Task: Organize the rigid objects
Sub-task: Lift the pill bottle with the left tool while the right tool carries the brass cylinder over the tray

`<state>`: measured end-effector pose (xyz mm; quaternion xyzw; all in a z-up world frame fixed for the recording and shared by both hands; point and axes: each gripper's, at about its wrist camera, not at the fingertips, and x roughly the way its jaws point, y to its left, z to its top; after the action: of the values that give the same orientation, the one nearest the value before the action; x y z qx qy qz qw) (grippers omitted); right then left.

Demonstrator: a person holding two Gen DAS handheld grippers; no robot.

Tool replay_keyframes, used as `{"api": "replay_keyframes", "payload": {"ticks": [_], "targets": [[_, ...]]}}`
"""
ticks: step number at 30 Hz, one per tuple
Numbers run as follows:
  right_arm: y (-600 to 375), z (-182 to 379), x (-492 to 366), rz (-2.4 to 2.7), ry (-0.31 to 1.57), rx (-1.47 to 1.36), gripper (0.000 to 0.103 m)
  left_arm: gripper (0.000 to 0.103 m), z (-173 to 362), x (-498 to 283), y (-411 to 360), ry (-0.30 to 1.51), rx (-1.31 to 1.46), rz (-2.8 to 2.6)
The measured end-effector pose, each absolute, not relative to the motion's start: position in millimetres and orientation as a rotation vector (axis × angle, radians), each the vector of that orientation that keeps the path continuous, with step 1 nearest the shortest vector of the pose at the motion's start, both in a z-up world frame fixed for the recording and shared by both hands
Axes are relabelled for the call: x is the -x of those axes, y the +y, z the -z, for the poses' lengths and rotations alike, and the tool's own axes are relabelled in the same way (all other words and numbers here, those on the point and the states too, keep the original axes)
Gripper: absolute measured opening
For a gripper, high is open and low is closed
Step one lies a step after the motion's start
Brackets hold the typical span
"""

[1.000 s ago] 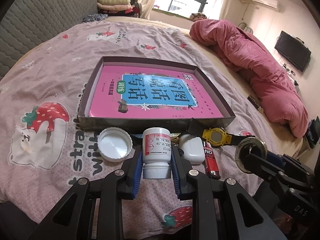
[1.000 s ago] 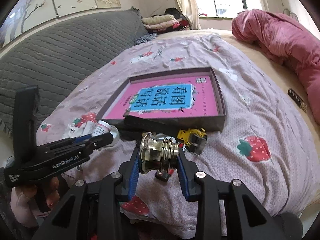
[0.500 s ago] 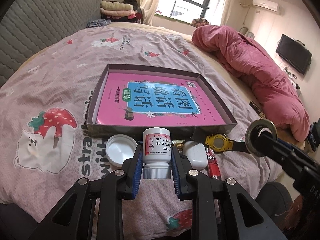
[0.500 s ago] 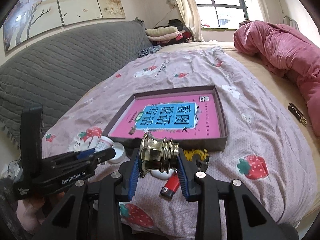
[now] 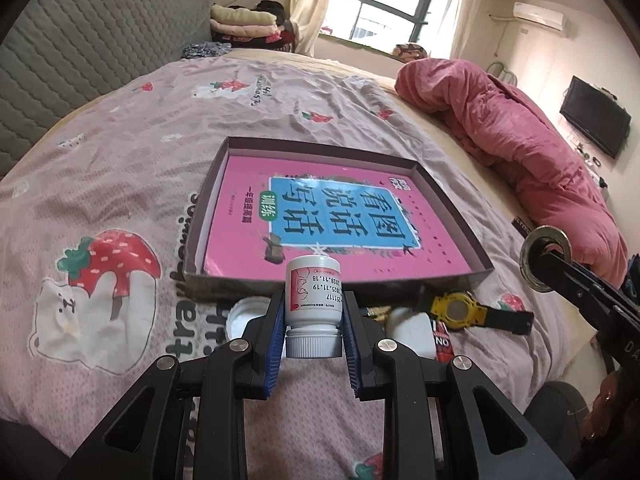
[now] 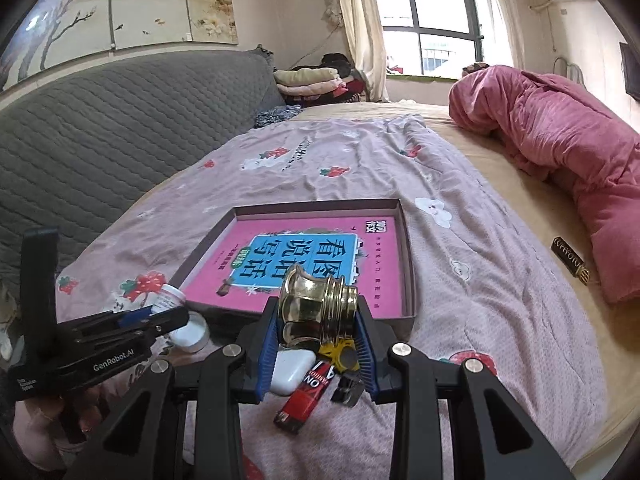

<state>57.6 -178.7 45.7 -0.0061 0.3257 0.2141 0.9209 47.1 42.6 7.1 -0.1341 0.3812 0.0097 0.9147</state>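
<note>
My left gripper (image 5: 313, 322) is shut on a small white pill bottle (image 5: 313, 304), held cap toward me above the bedspread just short of the shallow dark box (image 5: 208, 216). A pink book (image 5: 320, 216) lies in the box. My right gripper (image 6: 318, 320) is shut on a brass fitting (image 6: 316, 310), held in the air in front of the box (image 6: 408, 268). On the bed below lie a white lid (image 5: 240, 314), a white earbud case (image 6: 290, 370), a red lighter (image 6: 308, 394) and a yellow watch (image 5: 456, 310). The brass fitting also shows in the left wrist view (image 5: 546, 252).
A pink quilt (image 5: 520, 140) lies heaped at the right of the bed. A small dark box (image 6: 570, 266) lies beside it. The grey padded headboard (image 6: 100, 128) runs along the left. Folded clothes (image 6: 312, 80) are stacked by the window.
Both grippers have risen and drawn back with their objects still held; the box and the small items on the bed look farther below.
</note>
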Motion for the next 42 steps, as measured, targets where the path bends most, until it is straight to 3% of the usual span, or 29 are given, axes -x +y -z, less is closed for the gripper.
{"api": "replay_keyframes", "payload": {"ticks": [42], "targets": [[-160,-8,-143,-0.272,0.758,0.207,0.035,0.027,16,-135,75,0.817,0.275,-0.107]]}}
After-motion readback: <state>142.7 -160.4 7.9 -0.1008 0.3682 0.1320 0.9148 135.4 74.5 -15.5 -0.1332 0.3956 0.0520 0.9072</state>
